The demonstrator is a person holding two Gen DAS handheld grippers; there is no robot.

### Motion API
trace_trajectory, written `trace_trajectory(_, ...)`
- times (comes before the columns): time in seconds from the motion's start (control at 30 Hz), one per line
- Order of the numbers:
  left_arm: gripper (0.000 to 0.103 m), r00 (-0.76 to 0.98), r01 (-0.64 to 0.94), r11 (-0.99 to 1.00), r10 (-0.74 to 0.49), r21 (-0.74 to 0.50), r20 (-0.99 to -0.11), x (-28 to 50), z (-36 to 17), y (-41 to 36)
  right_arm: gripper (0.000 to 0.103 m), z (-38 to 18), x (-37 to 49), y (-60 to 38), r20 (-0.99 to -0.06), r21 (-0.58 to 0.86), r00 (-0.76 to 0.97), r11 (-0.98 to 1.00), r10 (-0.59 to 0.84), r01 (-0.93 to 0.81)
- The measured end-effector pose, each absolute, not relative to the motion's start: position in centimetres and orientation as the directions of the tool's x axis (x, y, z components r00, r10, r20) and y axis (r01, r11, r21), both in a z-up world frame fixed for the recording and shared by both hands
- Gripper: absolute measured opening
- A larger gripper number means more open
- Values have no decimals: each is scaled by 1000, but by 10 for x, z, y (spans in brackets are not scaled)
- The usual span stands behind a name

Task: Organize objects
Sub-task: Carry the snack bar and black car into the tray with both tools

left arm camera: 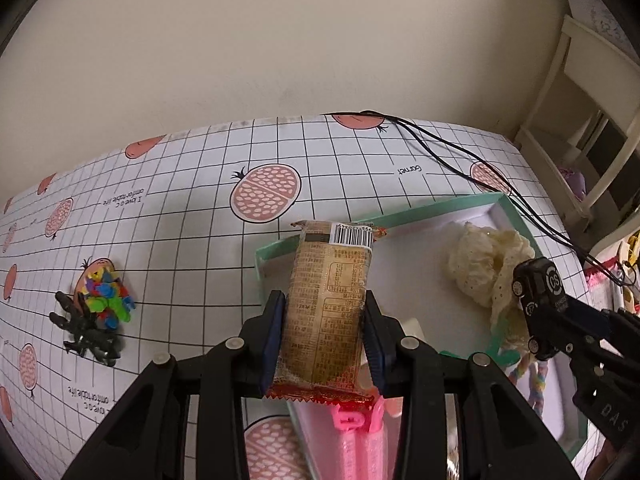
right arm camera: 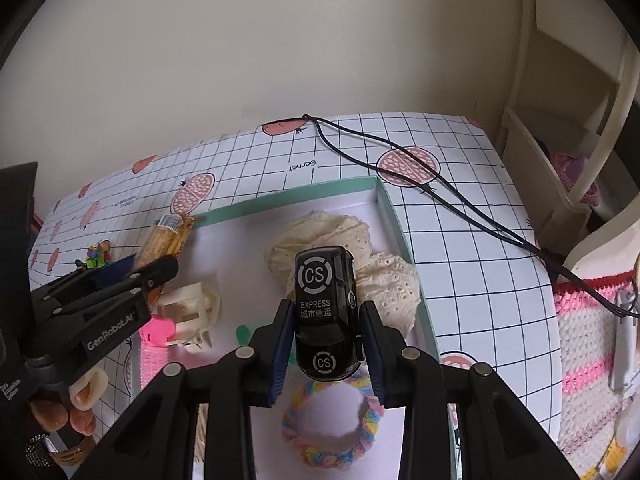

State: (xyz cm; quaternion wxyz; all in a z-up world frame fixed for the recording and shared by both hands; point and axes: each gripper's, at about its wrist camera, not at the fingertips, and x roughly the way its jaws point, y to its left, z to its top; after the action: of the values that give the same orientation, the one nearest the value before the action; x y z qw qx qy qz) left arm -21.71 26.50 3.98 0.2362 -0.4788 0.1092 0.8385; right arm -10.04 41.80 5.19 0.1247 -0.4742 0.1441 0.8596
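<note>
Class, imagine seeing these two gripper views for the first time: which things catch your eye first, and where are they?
The left gripper is shut on a tan snack packet, held over the near-left edge of the green-rimmed tray. The right gripper clamps a black toy car marked CS EXPRESS above the tray, with cream lace fabric behind it and a pastel braided ring below.
</note>
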Motion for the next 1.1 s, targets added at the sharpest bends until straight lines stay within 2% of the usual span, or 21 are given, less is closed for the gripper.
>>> trace_trajectory(0.47, 39, -396, -480, -871, 322, -105, -860, -221, 45, 254, 36, 46, -103, 410, -862, 105, -501, -937, 81, -332)
trace_trajectory(0.63, 44, -404, -491, -865, 328, -100, -854, -217, 49, 254, 42, 49, -103, 408, -860, 109, -505, -940, 74, -324)
trace_trajectory(1.1, 44, -459, -467, -879, 335, -97, -823, -199, 71, 229, 42, 64, -98, 395, -847, 96, -526, -950, 78, -297)
